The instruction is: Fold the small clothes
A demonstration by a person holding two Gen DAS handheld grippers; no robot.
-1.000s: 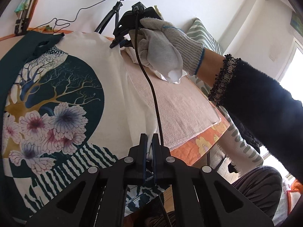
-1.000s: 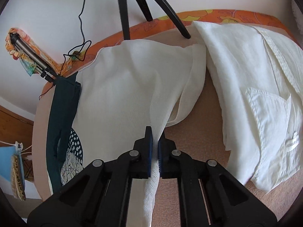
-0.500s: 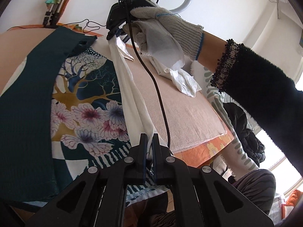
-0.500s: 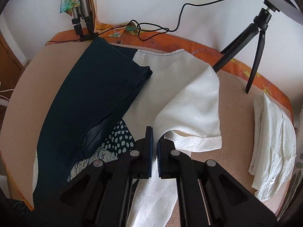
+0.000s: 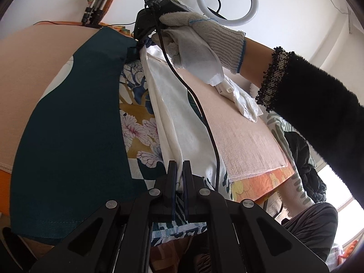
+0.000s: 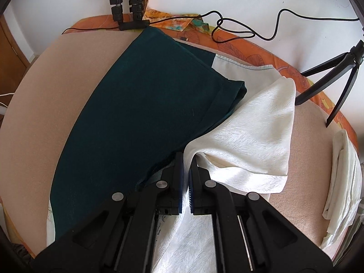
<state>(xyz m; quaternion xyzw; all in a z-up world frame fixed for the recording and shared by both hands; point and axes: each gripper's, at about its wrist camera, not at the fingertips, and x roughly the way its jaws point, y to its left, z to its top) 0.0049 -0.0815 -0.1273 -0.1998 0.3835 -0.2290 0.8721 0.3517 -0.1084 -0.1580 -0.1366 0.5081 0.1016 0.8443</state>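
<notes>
A cream and dark-teal shirt with a tree-and-flower print (image 5: 136,127) lies on the pink-covered table (image 5: 241,134). My left gripper (image 5: 179,177) is shut on its cream edge near the hem. My right gripper (image 6: 187,173) is shut on the same cream edge near the sleeve (image 6: 257,136); it shows at the far end of the left wrist view (image 5: 145,43), held by a gloved hand (image 5: 204,38). The cream edge is lifted and stretched between both grippers above the print. The teal side (image 6: 141,118) lies flat.
A folded white shirt (image 6: 343,182) lies at the table's right. A ring light (image 5: 227,0) on a black tripod (image 6: 329,86) stands at the back, with loose cables (image 6: 245,29) and a second tripod's legs (image 6: 127,2). The table edge shows orange floral cloth (image 5: 259,182).
Both grippers have carried the cream edge leftward over the print, toward the teal side. The fold has advanced and more bare table shows at the right.
</notes>
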